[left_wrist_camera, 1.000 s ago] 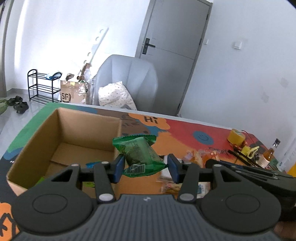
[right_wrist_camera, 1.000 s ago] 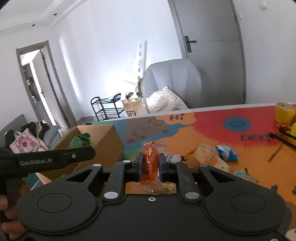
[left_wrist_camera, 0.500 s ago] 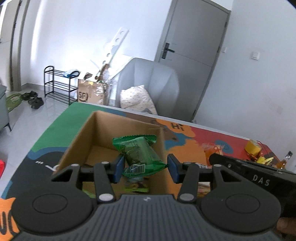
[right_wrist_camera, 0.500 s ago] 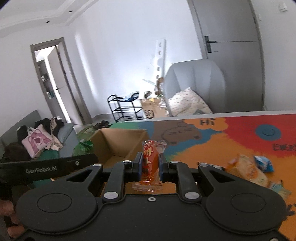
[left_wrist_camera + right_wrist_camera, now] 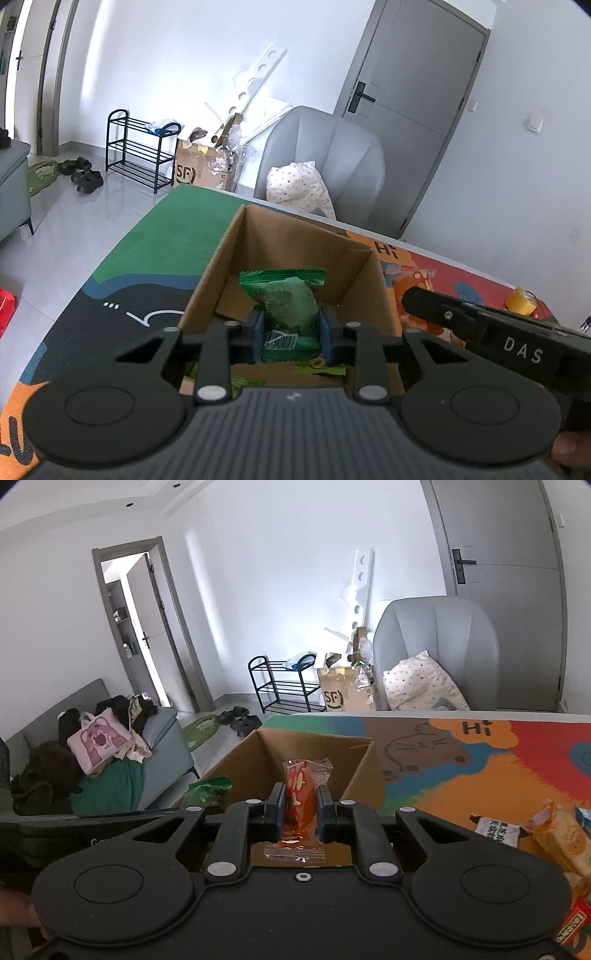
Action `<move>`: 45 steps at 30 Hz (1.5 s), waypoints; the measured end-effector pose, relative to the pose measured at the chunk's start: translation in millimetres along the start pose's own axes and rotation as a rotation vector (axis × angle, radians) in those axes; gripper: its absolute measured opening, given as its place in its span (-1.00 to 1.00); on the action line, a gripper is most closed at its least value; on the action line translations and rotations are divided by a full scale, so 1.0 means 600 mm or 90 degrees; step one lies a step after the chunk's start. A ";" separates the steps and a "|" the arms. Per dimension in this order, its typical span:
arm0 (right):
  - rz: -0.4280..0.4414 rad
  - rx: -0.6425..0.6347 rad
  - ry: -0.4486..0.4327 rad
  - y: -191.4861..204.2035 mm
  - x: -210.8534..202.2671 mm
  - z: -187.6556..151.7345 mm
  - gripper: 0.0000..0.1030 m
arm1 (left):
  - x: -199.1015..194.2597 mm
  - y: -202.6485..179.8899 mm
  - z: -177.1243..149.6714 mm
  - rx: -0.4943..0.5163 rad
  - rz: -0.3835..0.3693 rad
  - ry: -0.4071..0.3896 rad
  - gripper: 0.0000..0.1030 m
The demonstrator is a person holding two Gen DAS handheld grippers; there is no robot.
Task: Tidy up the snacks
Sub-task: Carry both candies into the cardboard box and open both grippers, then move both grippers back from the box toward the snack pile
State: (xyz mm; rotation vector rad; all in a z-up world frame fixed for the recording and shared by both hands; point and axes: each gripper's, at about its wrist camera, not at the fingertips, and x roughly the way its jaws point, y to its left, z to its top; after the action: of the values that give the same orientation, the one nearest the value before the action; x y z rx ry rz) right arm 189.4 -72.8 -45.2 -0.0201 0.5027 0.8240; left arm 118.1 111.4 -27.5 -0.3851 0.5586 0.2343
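An open cardboard box (image 5: 295, 236) stands on the colourful table mat. My left gripper (image 5: 290, 332) hangs over the box, its jaws closing, the blue pads pressing a green snack packet (image 5: 288, 299) from both sides. Green packets (image 5: 317, 365) lie on the box floor below it. In the right wrist view my right gripper (image 5: 299, 812) is shut on a slim orange-red snack packet (image 5: 301, 786), held upright above the near side of the box (image 5: 314, 746). The green packet (image 5: 207, 794) shows to its left there.
Loose snacks (image 5: 557, 834) and a black-and-white packet (image 5: 495, 829) lie on the mat (image 5: 461, 775) to the right of the box. A yellow tape roll (image 5: 521, 301) sits far right. A grey chair (image 5: 321, 155) stands behind the table; the floor drops off to the left.
Both grippers have carried their packets leftward until they hang over the box. The left jaws have narrowed, squeezing the green packet tighter. The right grip is unchanged.
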 end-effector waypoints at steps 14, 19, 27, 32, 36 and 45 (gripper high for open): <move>0.043 -0.001 0.031 0.022 0.010 -0.001 -0.68 | -0.029 0.008 0.008 -0.023 0.022 -0.024 0.37; 0.038 0.028 0.020 0.006 -0.006 0.000 -0.47 | -0.036 0.008 0.011 -0.027 0.027 -0.031 0.43; -0.009 0.051 0.002 -0.035 -0.054 -0.010 -0.20 | -0.039 -0.010 0.006 -0.032 0.025 -0.039 0.66; -0.038 0.070 -0.003 -0.069 -0.081 -0.023 -0.18 | -0.034 -0.041 -0.005 -0.013 0.011 -0.035 0.74; -0.064 0.085 -0.006 -0.095 -0.102 -0.036 0.01 | -0.026 -0.067 -0.018 -0.001 -0.002 -0.025 0.79; -0.105 0.111 -0.002 -0.148 -0.144 -0.073 0.24 | -0.011 -0.133 -0.052 0.051 -0.029 0.012 0.81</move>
State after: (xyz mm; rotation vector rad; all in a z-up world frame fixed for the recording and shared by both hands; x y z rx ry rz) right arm 184.5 -202.7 -61.6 0.1002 0.5604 0.6172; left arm 123.2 25.8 -25.1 -0.3220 0.5753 0.1645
